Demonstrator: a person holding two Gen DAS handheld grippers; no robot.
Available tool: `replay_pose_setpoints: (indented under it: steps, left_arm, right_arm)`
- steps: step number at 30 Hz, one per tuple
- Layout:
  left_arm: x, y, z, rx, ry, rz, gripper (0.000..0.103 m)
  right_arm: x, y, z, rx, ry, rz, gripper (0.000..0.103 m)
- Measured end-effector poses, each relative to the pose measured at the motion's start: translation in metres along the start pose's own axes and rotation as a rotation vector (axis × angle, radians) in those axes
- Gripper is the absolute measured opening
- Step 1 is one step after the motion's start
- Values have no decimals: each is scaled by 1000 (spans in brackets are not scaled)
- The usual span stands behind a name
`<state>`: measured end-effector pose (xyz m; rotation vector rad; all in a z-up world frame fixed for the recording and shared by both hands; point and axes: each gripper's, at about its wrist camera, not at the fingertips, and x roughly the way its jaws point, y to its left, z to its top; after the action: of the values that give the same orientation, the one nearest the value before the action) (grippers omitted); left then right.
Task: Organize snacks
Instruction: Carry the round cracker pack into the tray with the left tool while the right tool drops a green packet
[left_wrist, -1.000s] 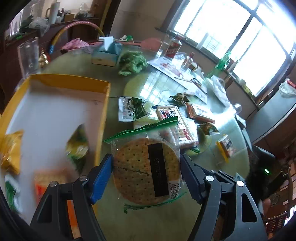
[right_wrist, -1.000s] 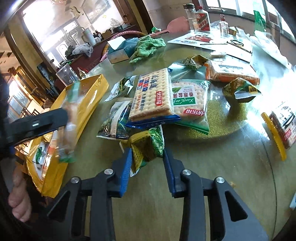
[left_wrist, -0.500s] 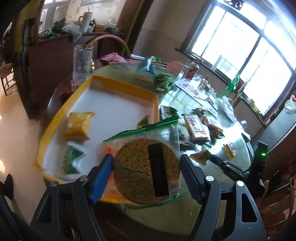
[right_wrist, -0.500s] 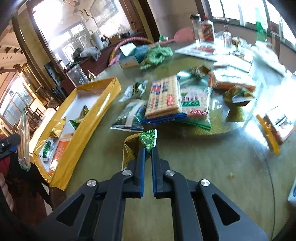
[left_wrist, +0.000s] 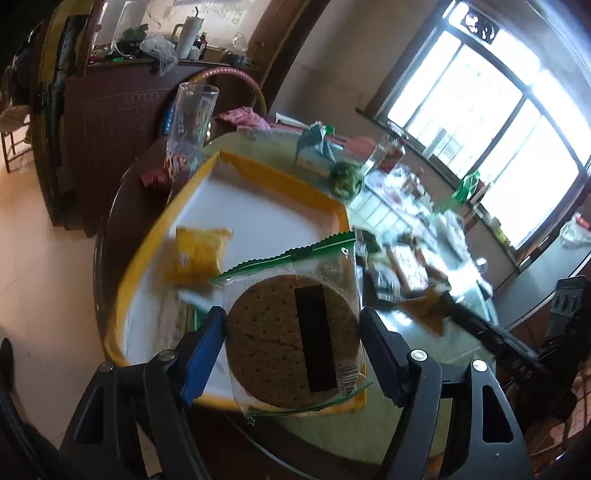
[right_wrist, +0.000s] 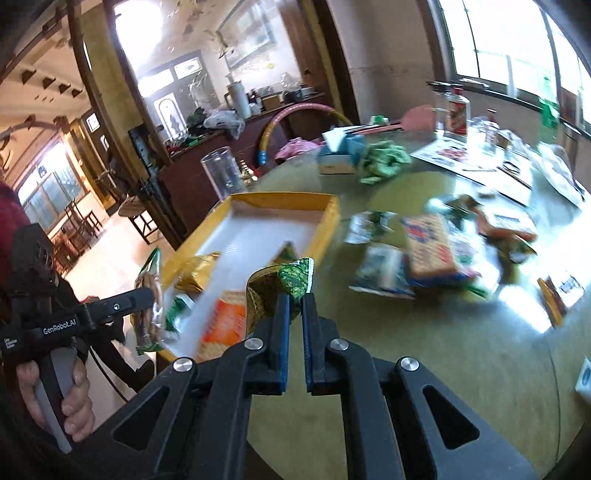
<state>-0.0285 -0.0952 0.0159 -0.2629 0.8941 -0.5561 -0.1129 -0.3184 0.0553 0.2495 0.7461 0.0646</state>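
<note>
My left gripper (left_wrist: 291, 322) is shut on a clear packet with a round brown cracker (left_wrist: 280, 339) and holds it above the near end of the yellow tray (left_wrist: 258, 173). In the right wrist view that gripper (right_wrist: 140, 295) shows at the left with the cracker packet (right_wrist: 149, 306), a hand (right_wrist: 74, 387) on its handle. My right gripper (right_wrist: 295, 299) is shut on the corner of a green-and-gold snack packet (right_wrist: 280, 280), lifted off the table beside the tray's (right_wrist: 280, 197) right wall. A yellow packet (left_wrist: 197, 254) and an orange packet (right_wrist: 221, 325) lie in the tray.
Several loose snack packets (right_wrist: 428, 251) lie on the round green table to the right of the tray. Behind the tray stand a tall glass (left_wrist: 192, 114), a tissue box (left_wrist: 314, 151) and a green cloth (left_wrist: 345, 181). A bottle (right_wrist: 456, 114) stands far back.
My right gripper closed on the green-and-gold packet, raised it and swung toward the tray. My left gripper drew back with the cracker packet, from beside the tray to over its near end.
</note>
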Motion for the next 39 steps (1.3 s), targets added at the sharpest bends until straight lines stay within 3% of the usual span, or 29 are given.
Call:
replay_pose_setpoints:
  steps: [5,11,13,18,21,26,27,29,31,33,37,39]
  left_arm:
    - [21,30,38,-48,-1,-64,73]
    - [65,61,93,-86,48,-66,73]
    - [87,68,104,-69,94,-33,73]
    - [121,69,113,8,191,35,73]
    - [127,53,115,92,225,88,74]
    - [148,41,119,128,272,172,76]
    - [148,40,119,134,271,179,76]
    - [144,36,117,137,258,210,80]
    - [146,35,114,132,237,265,82]
    - [155,31,106,147,293,335,82]
    - [134,15,91,162,172,338,82]
    - [130,12,86,142,170,367,82]
  right_arm:
    - [61,35,33,-27,56,-30,7]
    - [137,61,49,-52,149,-115,7]
    - [163,70,47,-72,202,-132,8]
    - [188,85,36,-127,243,-185,8]
    - [187,85,33,-142,248,-171,9]
    - [176,82,34,-164,220,-127,20]
    - [167,79,34,-160,203,-111,24]
    - [148,71,35,-140,162,-64,55]
    - [118,53,36,-109,97,-5,68]
    - [96,38,36,-95,56,36,68]
    - [53,-5,29,-65,-4,82,78]
    - [40,-28,26,-39,-22,72,82]
